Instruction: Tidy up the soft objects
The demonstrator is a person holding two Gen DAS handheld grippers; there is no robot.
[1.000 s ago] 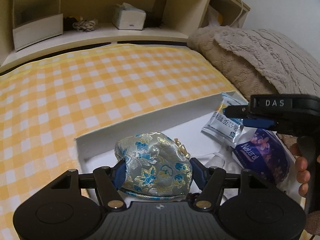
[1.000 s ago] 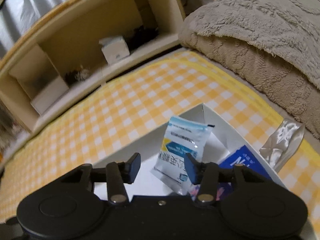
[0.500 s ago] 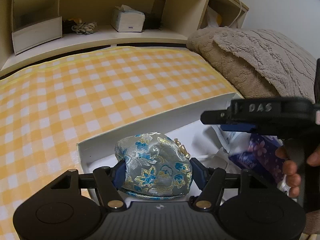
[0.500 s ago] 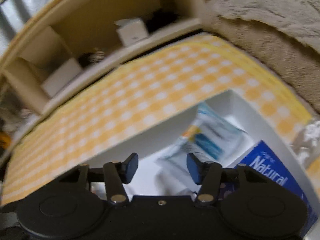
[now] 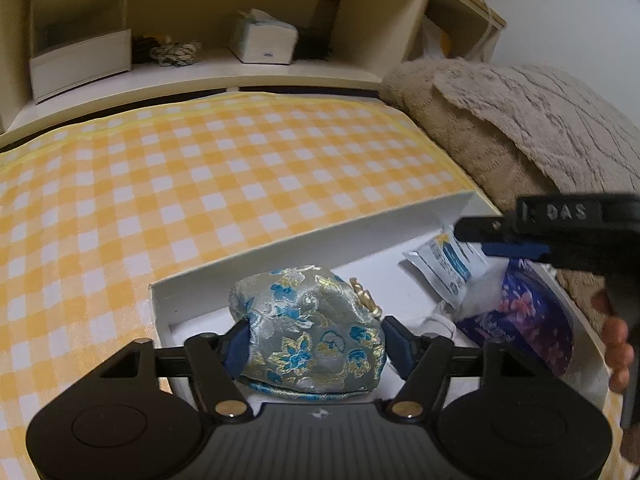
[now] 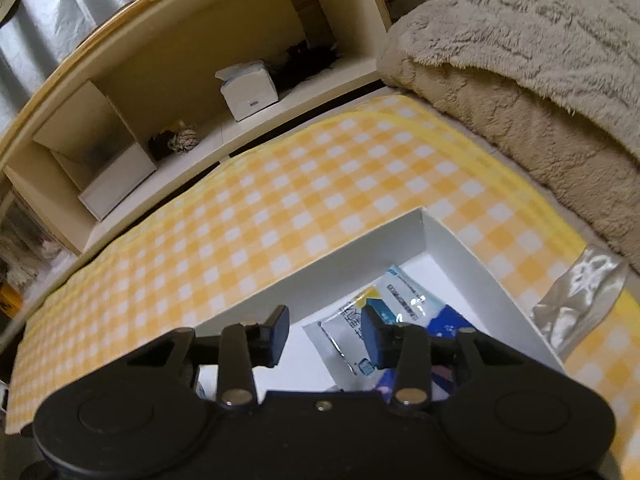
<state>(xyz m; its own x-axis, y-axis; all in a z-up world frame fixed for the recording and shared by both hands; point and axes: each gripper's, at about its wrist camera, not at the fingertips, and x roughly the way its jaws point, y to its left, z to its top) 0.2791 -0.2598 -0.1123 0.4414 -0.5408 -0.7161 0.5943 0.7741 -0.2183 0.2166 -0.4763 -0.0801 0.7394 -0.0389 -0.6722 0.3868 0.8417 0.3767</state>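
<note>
My left gripper is shut on a silver brocade pouch with blue and gold flowers, holding it inside the left end of a shallow white box. My right gripper is open and empty above the box; it also shows in the left wrist view at the right. In the box lie a white and blue wipes sachet and a purple "Natural" pack. A shiny silver fabric piece lies outside the box on the right.
The box sits on a yellow checked cloth. A beige fluffy blanket is piled at the right. Behind is a headboard shelf with a tissue box, a rope coil and a small bin.
My right gripper swung left over the box and then back to the right end above the sachet. My left gripper has kept hold of the pouch, nearly still.
</note>
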